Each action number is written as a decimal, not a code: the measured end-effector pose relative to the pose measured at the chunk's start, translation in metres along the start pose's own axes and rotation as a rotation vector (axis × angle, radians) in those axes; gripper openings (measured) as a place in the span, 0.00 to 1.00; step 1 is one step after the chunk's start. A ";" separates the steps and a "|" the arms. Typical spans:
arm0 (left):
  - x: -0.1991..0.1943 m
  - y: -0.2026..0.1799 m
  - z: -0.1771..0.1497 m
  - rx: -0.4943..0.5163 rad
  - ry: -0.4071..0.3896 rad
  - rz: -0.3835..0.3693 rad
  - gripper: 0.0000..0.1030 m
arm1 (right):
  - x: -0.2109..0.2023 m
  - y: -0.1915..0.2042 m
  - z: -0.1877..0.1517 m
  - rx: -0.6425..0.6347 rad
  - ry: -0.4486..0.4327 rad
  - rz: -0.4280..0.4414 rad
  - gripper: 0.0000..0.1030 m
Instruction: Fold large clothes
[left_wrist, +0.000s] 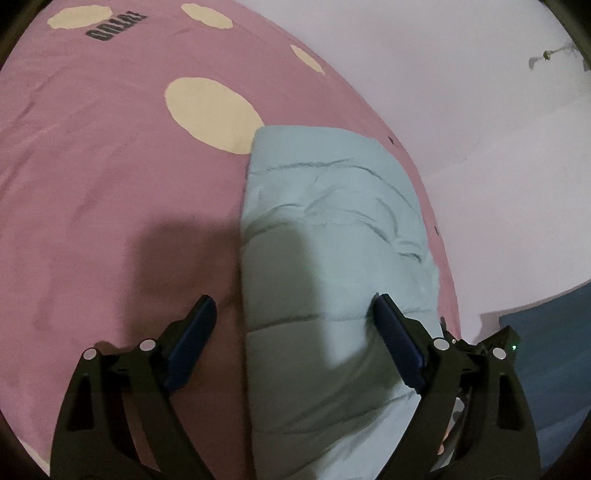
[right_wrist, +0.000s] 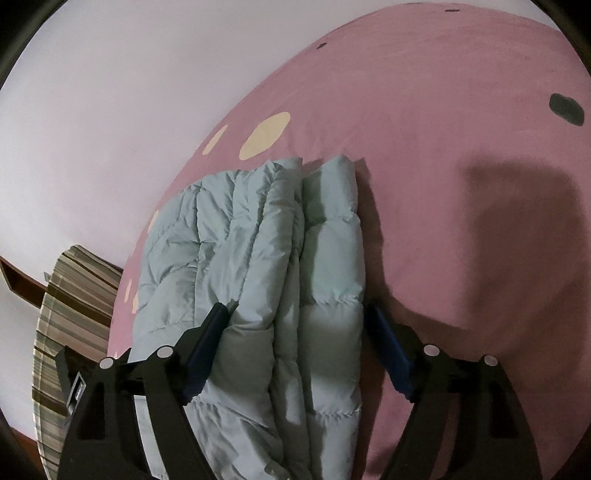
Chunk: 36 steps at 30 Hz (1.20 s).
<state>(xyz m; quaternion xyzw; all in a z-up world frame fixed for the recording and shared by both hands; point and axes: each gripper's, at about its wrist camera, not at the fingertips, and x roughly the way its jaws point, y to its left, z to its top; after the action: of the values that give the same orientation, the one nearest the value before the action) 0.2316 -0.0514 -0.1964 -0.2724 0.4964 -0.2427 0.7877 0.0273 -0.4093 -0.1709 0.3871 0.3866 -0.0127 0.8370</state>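
Note:
A pale blue quilted puffer jacket (left_wrist: 332, 221) lies folded into a long narrow bundle on a pink bed cover (left_wrist: 110, 184). It also shows in the right wrist view (right_wrist: 280, 258), where stacked folded layers show along its middle. My left gripper (left_wrist: 295, 310) is open and hovers over the jacket's near end, its right finger above the fabric, its left finger over the pink cover. My right gripper (right_wrist: 295, 317) is open, its fingers standing on either side of the folded bundle. Neither gripper holds anything.
The pink cover (right_wrist: 461, 147) has cream spots (left_wrist: 214, 114), dark dots and dark lettering (left_wrist: 116, 31). A white wall (left_wrist: 480, 92) runs along the bed's edge. A striped cloth (right_wrist: 74, 295) lies beside the bed. A blue surface (left_wrist: 554, 350) sits low at the right.

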 end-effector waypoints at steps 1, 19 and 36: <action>0.002 -0.001 0.000 -0.004 0.003 -0.007 0.85 | 0.001 0.000 -0.001 0.005 0.003 0.016 0.75; 0.026 -0.034 0.001 0.089 0.034 0.041 0.60 | 0.020 0.017 -0.016 -0.035 0.048 0.105 0.46; -0.013 -0.045 0.005 0.168 -0.069 0.064 0.50 | 0.021 0.053 -0.025 -0.126 0.029 0.177 0.33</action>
<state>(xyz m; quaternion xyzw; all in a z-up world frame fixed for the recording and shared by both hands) 0.2263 -0.0752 -0.1556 -0.1977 0.4552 -0.2487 0.8318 0.0429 -0.3499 -0.1610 0.3667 0.3631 0.0912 0.8517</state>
